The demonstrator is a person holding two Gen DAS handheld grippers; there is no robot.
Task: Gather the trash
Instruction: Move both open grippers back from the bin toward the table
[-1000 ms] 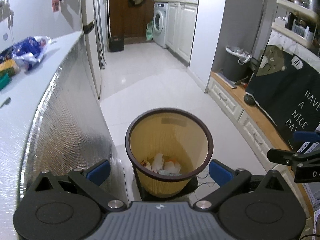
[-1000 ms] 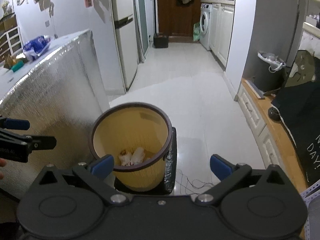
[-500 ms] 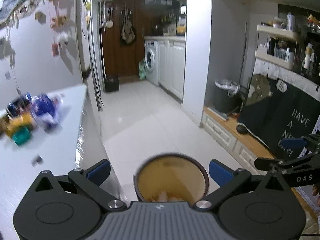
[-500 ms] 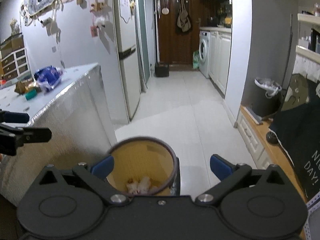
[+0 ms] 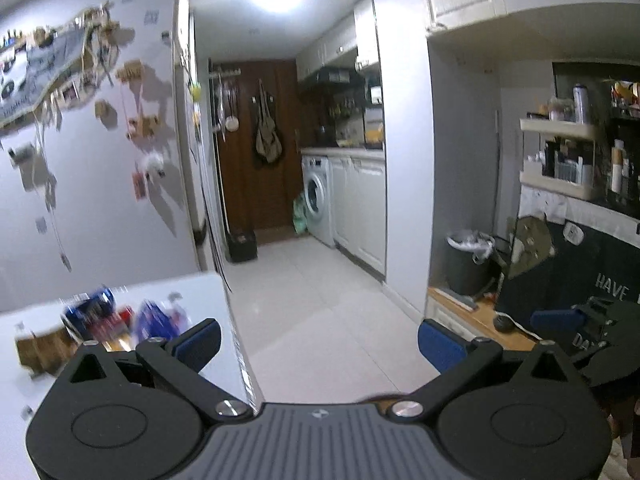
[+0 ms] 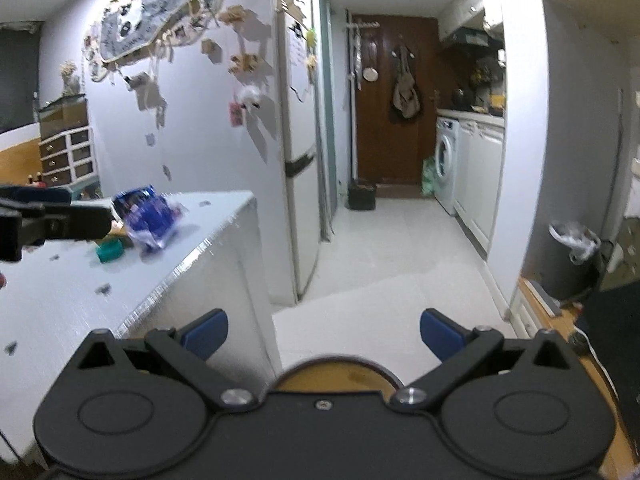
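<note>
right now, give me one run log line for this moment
left gripper: open, empty | right gripper: open, empty | bin: below right gripper | wrappers: on counter

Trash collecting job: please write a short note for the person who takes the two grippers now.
Left gripper: open, empty, held near the white counter.
Right gripper: open, empty, above the yellow bin, whose rim shows just below it.
On the counter there is a blue wrapper, a small green item and blurred packets behind them.
Done: cannot tell, the inside of the bin is hidden.
Left: probably pick up the counter trash and drop it in the bin.
</note>
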